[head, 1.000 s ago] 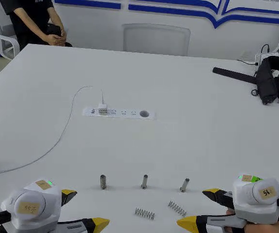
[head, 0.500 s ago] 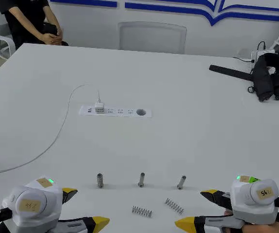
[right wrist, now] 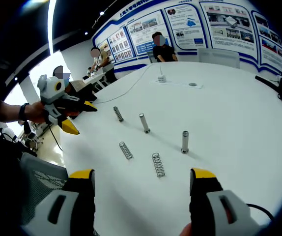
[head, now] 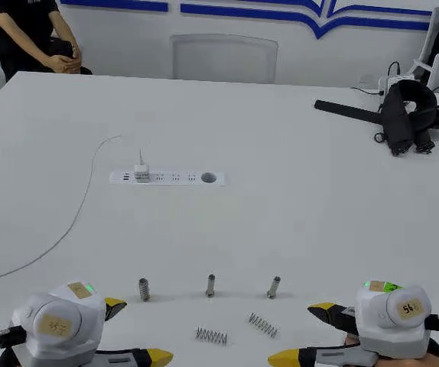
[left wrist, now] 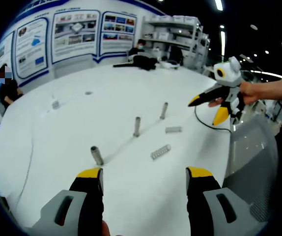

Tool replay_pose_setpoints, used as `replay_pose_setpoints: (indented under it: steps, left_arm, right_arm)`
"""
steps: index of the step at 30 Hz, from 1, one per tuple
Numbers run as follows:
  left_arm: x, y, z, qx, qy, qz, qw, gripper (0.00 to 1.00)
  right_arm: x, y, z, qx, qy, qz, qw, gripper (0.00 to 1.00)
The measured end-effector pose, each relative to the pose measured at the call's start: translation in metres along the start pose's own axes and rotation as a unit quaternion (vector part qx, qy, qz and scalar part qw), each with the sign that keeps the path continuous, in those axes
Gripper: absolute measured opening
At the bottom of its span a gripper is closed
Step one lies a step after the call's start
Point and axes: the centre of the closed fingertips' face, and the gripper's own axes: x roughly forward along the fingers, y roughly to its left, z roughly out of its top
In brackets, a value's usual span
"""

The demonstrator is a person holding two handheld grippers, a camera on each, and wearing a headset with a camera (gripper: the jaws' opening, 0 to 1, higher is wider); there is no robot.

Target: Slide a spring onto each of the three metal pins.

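Three metal pins stand in a row on the white table (head: 281, 153). The left pin (head: 144, 289) carries a spring; the middle pin (head: 210, 285) and the right pin (head: 274, 287) are bare. Two loose springs (head: 211, 335) (head: 263, 325) lie in front of the pins. My left gripper (head: 137, 331) is open at the front left, nothing between its jaws. My right gripper (head: 302, 332) is open at the front right, also empty. In the left gripper view the pins (left wrist: 137, 126) and springs (left wrist: 160, 152) lie ahead. The right gripper view shows the sprung pin (right wrist: 118, 114) and both springs (right wrist: 157, 164).
A white power strip (head: 166, 178) with a charger and a long cable (head: 82, 210) lies mid-table. Black gear (head: 407, 115) sits at the far right. A chair (head: 223, 57) stands behind the table, and a person (head: 28, 30) sits at the far left corner.
The head camera has shifted, so the whole picture has moved. Both grippers stay open near the front edge; pins and springs lie as before.
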Motion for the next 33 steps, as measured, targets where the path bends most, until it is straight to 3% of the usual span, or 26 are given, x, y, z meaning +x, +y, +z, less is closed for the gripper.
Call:
replay_pose_setpoints:
  steps: [15,19,23,33]
  left_arm:
    - [0.039,-0.023,0.009,0.070,0.039,-0.059,0.9950,0.70]
    - [0.052,-0.029,0.005,0.102,0.058,-0.075,0.9903,0.69]
    - [0.066,-0.034,-0.002,0.112,0.074,-0.093,0.9866,0.67]
    - [0.090,-0.043,-0.007,0.136,0.091,-0.121,0.9791,0.60]
  right_arm:
    - [-0.005,0.007,-0.012,-0.001,0.006,0.007,1.0000,0.82]
    - [-0.005,0.011,-0.015,0.004,0.005,0.008,0.9999,0.82]
    - [-0.006,0.015,-0.019,0.008,0.006,0.012,0.9999,0.82]
    - [-0.014,0.014,-0.029,0.018,0.011,0.007,0.9997,0.81]
